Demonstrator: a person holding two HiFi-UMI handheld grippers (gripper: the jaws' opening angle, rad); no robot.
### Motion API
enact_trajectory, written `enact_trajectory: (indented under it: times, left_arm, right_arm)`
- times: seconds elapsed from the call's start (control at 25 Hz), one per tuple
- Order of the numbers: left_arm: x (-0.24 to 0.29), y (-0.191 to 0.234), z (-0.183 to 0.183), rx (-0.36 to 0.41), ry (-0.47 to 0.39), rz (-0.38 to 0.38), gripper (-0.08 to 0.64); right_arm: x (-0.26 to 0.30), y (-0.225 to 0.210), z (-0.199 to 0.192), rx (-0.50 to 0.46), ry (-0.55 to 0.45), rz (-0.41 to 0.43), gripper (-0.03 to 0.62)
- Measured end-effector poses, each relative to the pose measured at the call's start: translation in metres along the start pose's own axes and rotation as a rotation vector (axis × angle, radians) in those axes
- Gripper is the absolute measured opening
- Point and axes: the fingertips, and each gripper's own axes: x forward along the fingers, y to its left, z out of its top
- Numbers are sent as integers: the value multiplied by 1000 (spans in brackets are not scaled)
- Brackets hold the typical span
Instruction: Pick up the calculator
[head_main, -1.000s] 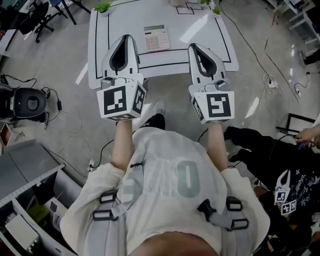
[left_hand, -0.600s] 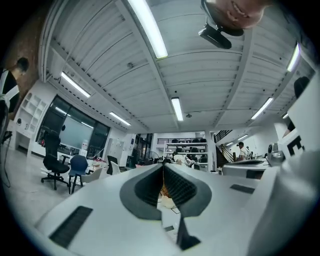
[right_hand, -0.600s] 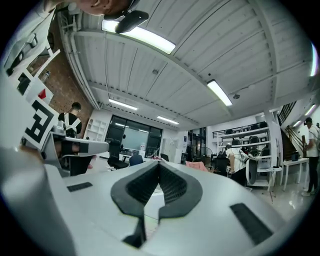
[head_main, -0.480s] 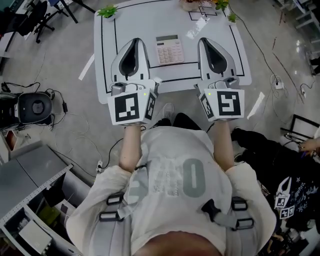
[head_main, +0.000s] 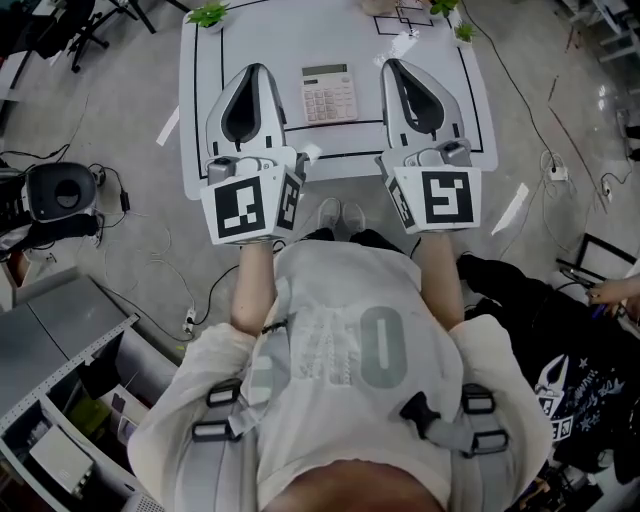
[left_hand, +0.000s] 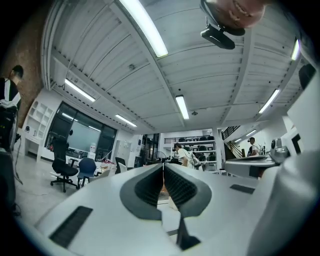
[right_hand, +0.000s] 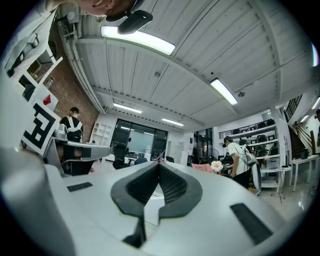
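Left gripper (head_main: 254, 70) and right gripper (head_main: 390, 64): jaws fully together, nothing held. The calculator (head_main: 329, 94) lies flat on the white table (head_main: 198, 120), between the two grippers, clear of both.

Open-plan robotics lab/office: strip lights (left_hand: 145, 27) on ribbed ceiling, office chairs (left_hand: 61, 167), storage shelves (left_hand: 200, 145) at back, glass partition (right_hand: 131, 142), loose cables (head_main: 545, 150) on concrete floor, white table (head_main: 200, 100) w/ black taped outlines.
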Motion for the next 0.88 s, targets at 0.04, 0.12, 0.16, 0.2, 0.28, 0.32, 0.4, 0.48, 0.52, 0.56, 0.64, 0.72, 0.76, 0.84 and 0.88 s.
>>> enact_trajectory:
  times: [0.04,0.12,0.16,0.2,0.28,0.32,0.4,0.48,0.52,0.56,0.64,0.72,0.76,0.84,0.88]
  left_arm:
    - [1,0,-1,1,12,18,21]
    - [2,0,-3,9,19,37,21]
    - [2,-1,-2,13,14,40,21]
    - [1,-1,-2,12,11,46,21]
    - [1,2,0,-3,14,69,21]
    - [1,3,1,-9,16,78,21]
    - [2,3,3,2,6,81,21]
    - [5,1,4,25,0,79,21]
    - [6,-2,4,39,-4,70,22]
    - [8,-5,5,51,-8,57,23]
    - [10,-10,7,63,-19,28,23]
    - [11,-11,12,54,-29,11,23]
    - [11,-12,15,44,-36,2,25]
    - [12,-15,22,20,-51,-38,63]
    - [13,-18,25,12,-57,-65,163]
  right_arm:
    - [0,-1,0,-6,0,5,3]
    - [0,-3,1,-9,-2,15,3]
    - [-1,-4,2,-3,-4,20,3]
    - [-2,-5,3,5,-7,25,3]
    - [-2,-7,6,25,-14,38,5]
    - [-1,-7,6,32,-16,44,3]
    - [0,-8,4,36,-18,48,3]
    - [0,-9,0,38,-19,46,3]
    - [-1,-9,-1,41,-21,47,3]
    - [-1,-10,-1,44,-23,51,3]
    - [0,-10,1,47,-28,60,3]
    - [0,-10,4,47,-35,65,5]
    - [0,-10,5,49,-38,68,5]
    - [0,-9,5,49,-40,80,3]
    - [1,-7,4,47,-38,89,3]
